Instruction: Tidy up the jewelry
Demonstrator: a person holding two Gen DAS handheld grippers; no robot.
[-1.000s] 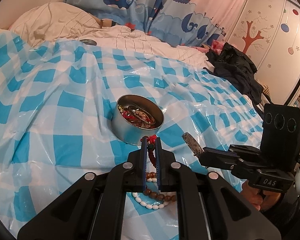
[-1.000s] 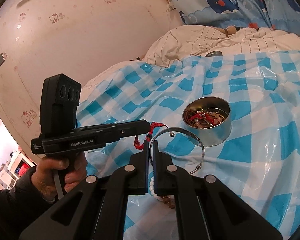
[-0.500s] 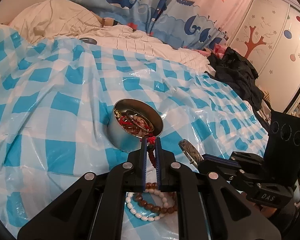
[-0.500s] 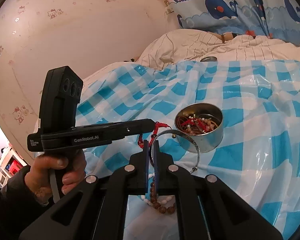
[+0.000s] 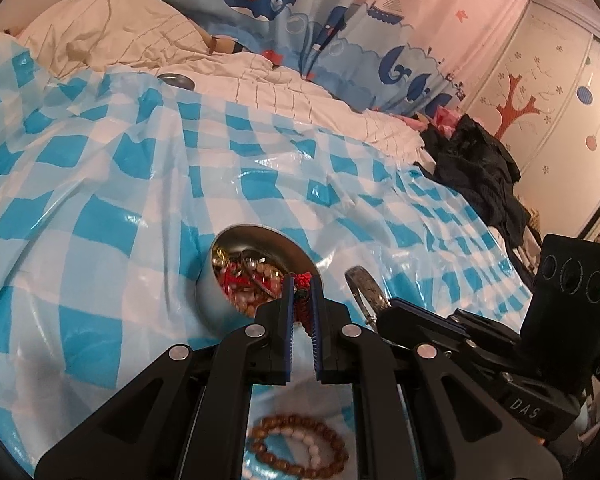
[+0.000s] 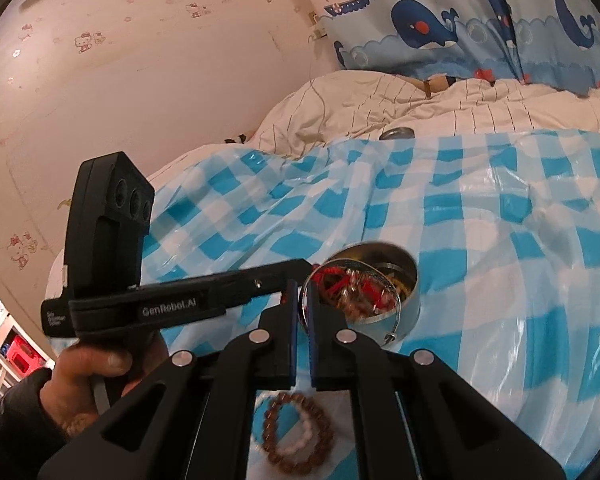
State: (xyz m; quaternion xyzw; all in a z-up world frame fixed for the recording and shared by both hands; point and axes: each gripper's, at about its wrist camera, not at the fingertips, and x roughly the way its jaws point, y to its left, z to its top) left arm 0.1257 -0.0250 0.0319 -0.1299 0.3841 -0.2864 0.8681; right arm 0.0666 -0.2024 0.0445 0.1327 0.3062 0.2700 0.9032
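Note:
A round metal tin [image 5: 204,300] [image 6: 412,304] holding several pieces of jewelry sits on the blue checked plastic sheet [image 5: 100,208]. My left gripper [image 5: 301,286] is shut on a red corded bracelet [image 5: 302,280] and holds it at the tin's near rim. My right gripper [image 6: 302,296] is shut on a silver bangle [image 6: 396,312], which hangs over the tin; the bangle also shows in the left wrist view [image 5: 364,284]. A brown bead bracelet [image 5: 300,452] [image 6: 296,436] and a white bead bracelet [image 6: 304,438] lie on the sheet below both grippers.
A rumpled cream duvet [image 5: 140,40] lies behind the sheet, with a small grey round lid [image 5: 176,80] at its edge. A whale curtain [image 6: 460,28] hangs at the back. Dark clothes [image 5: 476,172] are piled at the right.
Both grippers have moved forward to the tin with their pieces. The red bracelet and the bangle now hang at or over the tin. The bead bracelets on the sheet stay put.

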